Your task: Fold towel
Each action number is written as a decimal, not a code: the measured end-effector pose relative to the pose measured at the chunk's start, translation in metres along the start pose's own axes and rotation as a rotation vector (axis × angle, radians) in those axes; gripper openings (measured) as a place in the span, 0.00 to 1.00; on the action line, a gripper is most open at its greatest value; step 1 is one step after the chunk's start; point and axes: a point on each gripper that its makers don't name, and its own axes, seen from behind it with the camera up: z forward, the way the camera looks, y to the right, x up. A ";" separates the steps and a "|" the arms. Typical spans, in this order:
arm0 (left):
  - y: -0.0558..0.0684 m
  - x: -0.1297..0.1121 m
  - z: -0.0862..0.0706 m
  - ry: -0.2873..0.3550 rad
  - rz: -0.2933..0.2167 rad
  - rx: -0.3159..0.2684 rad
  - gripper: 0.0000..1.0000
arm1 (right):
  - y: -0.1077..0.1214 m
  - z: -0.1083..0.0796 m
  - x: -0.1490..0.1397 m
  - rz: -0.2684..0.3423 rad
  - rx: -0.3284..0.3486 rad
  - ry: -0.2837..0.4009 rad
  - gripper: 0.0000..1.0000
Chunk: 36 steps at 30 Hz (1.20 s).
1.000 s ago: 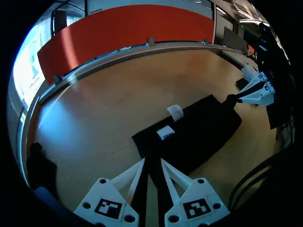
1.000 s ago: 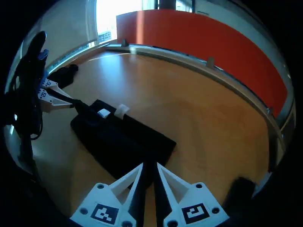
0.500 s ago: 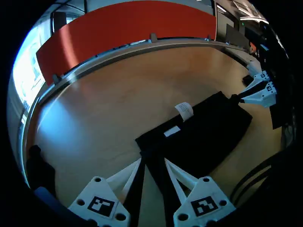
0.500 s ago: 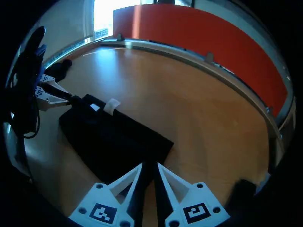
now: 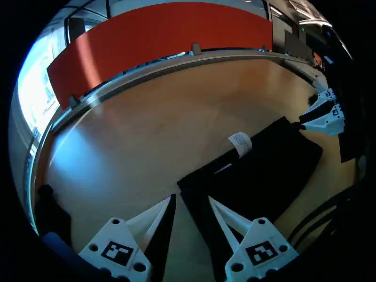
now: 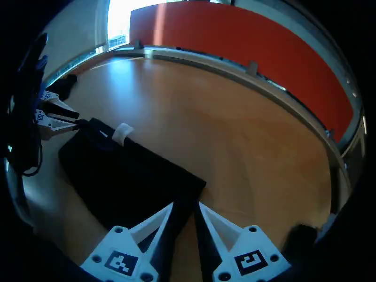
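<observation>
left gripper (image 5: 191, 199) fingers spread wide, black towel (image 5: 263, 174) corner sits between them ungripped. right gripper (image 6: 189, 205) pinched tight on the opposite corner. towel flat on wooden table (image 6: 211, 127), white tag (image 5: 240, 143) up

The left gripper (image 5: 190, 199) has let go. Its fingers were pinched together on the near corner of the towel (image 5: 263, 169) a second ago, and they now stand well apart with that corner lying loose between them. The towel has settled flatter on the table (image 5: 155, 122) and slid away to the right in the left gripper view. The flat white tag (image 5: 224, 167) has narrowed to a sliver (half a second ago it was a clear patch). The right gripper (image 6: 190, 205) shows a slightly wider gap between its jaws, and whether they still pinch the cloth is unclear.
</observation>
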 end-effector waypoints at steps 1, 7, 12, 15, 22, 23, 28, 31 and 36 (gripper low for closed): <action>-0.001 0.001 0.001 0.001 -0.002 0.004 0.40 | 0.002 0.001 0.000 -0.002 -0.008 0.000 0.31; -0.008 0.007 0.003 0.010 -0.009 0.021 0.56 | 0.012 0.003 0.006 -0.019 -0.050 0.012 0.45; -0.017 0.010 0.002 0.019 -0.029 0.037 0.77 | 0.018 0.002 0.010 -0.025 -0.074 0.019 0.64; -0.018 0.009 -0.001 0.020 -0.047 0.032 0.91 | 0.017 0.001 0.012 -0.022 -0.070 0.027 0.76; -0.024 0.004 -0.007 0.017 -0.077 0.032 0.93 | 0.017 -0.004 0.015 -0.005 -0.065 0.049 0.92; -0.025 0.003 -0.008 0.016 -0.078 0.034 0.93 | 0.017 -0.005 0.014 -0.004 -0.065 0.051 0.92; -0.024 0.000 -0.013 0.016 -0.082 0.033 0.93 | 0.014 -0.009 0.012 0.001 -0.061 0.053 0.92; -0.023 -0.001 -0.016 0.017 -0.084 0.031 0.93 | 0.011 -0.011 0.011 0.005 -0.055 0.056 0.92; -0.021 -0.005 -0.022 0.016 -0.092 0.030 0.93 | 0.006 -0.016 0.006 0.007 -0.044 0.057 0.92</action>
